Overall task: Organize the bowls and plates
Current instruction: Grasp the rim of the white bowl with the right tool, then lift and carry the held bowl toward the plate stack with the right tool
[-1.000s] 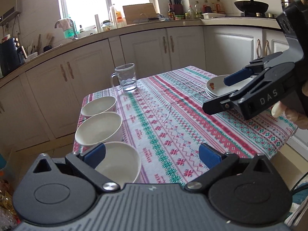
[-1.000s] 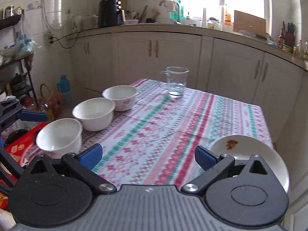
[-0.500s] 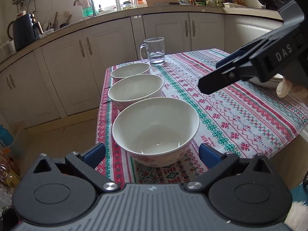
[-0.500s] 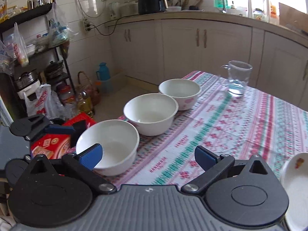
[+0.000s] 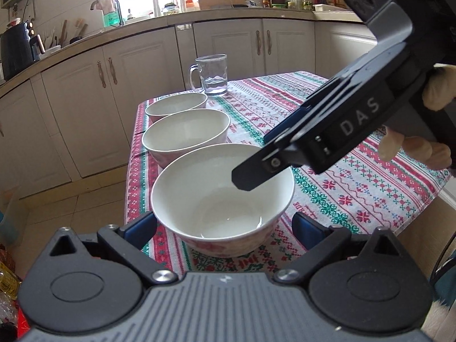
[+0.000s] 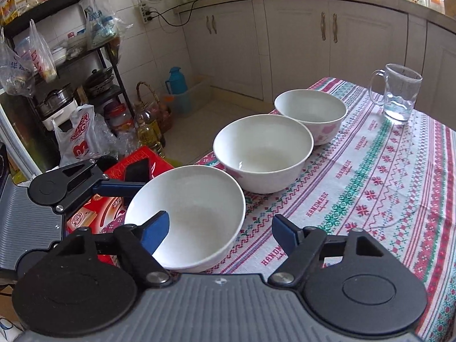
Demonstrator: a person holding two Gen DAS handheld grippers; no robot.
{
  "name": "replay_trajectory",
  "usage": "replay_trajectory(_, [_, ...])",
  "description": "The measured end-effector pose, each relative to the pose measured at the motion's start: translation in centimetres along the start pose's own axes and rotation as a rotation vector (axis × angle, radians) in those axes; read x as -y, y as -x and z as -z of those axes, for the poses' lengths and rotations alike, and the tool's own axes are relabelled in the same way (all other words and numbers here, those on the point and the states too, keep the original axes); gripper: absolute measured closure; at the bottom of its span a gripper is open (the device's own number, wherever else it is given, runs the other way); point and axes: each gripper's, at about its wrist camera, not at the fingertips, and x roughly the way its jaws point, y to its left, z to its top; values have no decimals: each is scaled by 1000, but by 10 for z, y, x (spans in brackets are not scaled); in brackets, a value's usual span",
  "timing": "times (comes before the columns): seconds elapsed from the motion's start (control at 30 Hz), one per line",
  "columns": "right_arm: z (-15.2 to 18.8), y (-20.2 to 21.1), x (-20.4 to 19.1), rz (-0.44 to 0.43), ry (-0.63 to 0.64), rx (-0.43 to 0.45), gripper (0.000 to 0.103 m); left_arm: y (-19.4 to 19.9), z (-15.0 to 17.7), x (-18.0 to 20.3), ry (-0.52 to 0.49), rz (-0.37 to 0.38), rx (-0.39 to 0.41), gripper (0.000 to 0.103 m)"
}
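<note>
Three white bowls stand in a row along the table's edge. The nearest bowl (image 5: 222,196) (image 6: 196,208) lies between the fingers of my left gripper (image 5: 223,228), whose jaws are closing; a small gap still shows at each pad. My right gripper (image 6: 221,232) comes at the same bowl from the side. Its left finger is inside the bowl and its right finger outside the rim, apart from the wall, and its jaws are closing too. In the left wrist view its black finger (image 5: 256,168) reaches over the bowl's rim. The middle bowl (image 6: 262,151) and far bowl (image 6: 310,114) are untouched.
A glass mug (image 5: 212,75) (image 6: 400,94) holding some water stands beyond the bowls. The patterned tablecloth (image 6: 384,185) stretches to the right. On the floor left of the table are a red box (image 6: 136,159), bags, an oil bottle (image 6: 148,128) and a pot shelf.
The right gripper swung from the plate side over to the nearest bowl and its jaws narrowed. The left gripper moved in and down until the bowl sat between its fingers.
</note>
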Motion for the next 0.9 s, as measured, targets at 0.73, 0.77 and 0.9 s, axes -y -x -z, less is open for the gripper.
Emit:
replay_trajectory(0.73, [4, -1, 3, -31, -29, -28, 43, -1, -12, 8, -9, 33, -14, 12])
replay_trajectory(0.77, [5, 3, 5, -26, -34, -25, 43, -1, -14, 11, -14, 38, -10, 12])
replay_trajectory(0.9, [9, 18, 10, 5, -42, -3, 43, -3, -22, 20, -34, 64, 6, 12])
